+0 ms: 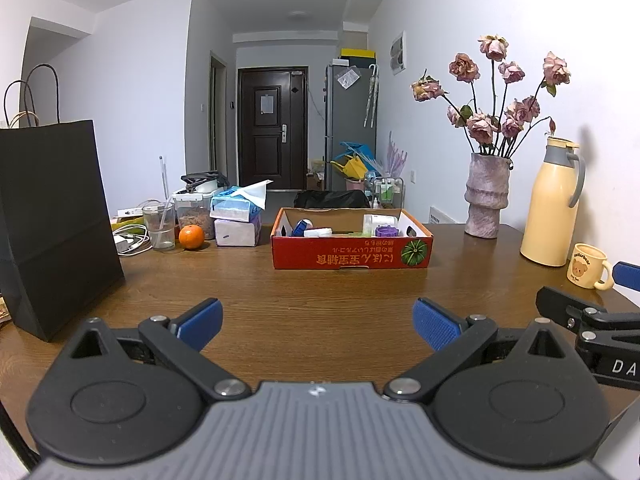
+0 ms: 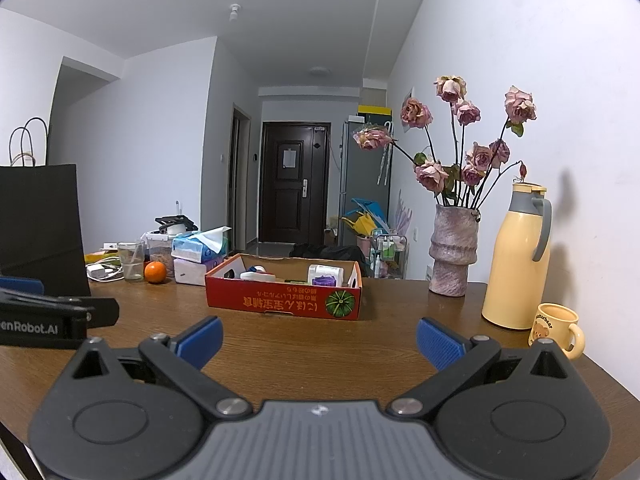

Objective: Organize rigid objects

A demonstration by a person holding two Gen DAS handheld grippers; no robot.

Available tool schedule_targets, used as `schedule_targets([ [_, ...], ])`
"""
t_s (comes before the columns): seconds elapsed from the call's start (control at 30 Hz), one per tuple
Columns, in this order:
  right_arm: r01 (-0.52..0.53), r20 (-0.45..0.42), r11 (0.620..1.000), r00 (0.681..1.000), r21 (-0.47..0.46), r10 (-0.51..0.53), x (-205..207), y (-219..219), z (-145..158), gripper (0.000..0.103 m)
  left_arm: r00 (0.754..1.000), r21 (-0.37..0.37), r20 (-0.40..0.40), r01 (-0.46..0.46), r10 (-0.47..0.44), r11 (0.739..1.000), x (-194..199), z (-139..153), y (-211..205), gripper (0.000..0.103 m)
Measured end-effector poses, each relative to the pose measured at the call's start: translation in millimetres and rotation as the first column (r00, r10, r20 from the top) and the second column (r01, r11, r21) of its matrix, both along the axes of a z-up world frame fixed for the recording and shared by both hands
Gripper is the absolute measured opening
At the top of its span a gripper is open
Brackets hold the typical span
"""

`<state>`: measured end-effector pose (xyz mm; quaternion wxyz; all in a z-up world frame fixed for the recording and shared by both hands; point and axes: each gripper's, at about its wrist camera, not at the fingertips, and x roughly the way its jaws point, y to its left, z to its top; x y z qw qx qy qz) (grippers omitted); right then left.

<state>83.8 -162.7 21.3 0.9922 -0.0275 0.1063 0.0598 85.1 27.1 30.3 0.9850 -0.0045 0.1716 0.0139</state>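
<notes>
A red cardboard box (image 1: 352, 254) stands on the wooden table (image 1: 280, 300), holding several small items: a blue item (image 1: 302, 227), a white lid (image 1: 317, 233), a white bottle (image 1: 380, 221) and a purple cap (image 1: 386, 232). The box also shows in the right wrist view (image 2: 284, 300). My left gripper (image 1: 318, 322) is open and empty, above bare table in front of the box. My right gripper (image 2: 319, 340) is open and empty too, to the right of the left one. The right gripper's side shows in the left wrist view (image 1: 592, 320).
A black paper bag (image 1: 56, 220) stands at the left. Behind it are a glass (image 1: 159, 226), an orange (image 1: 191, 237), tissue packs (image 1: 238, 216) and cables. At the right stand a vase of dried roses (image 1: 486, 200), a yellow thermos (image 1: 554, 204) and a bear mug (image 1: 590, 266).
</notes>
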Motion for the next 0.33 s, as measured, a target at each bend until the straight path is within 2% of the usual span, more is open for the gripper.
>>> schedule_targets([
  [0.33,0.001,-0.010,1.000,1.000,0.000,-0.001,8.9,-2.3,-1.0,0.103,1.000,0.000,-0.008,0.006,-0.006,1.000,8.9,-1.9,-0.7,0.103],
])
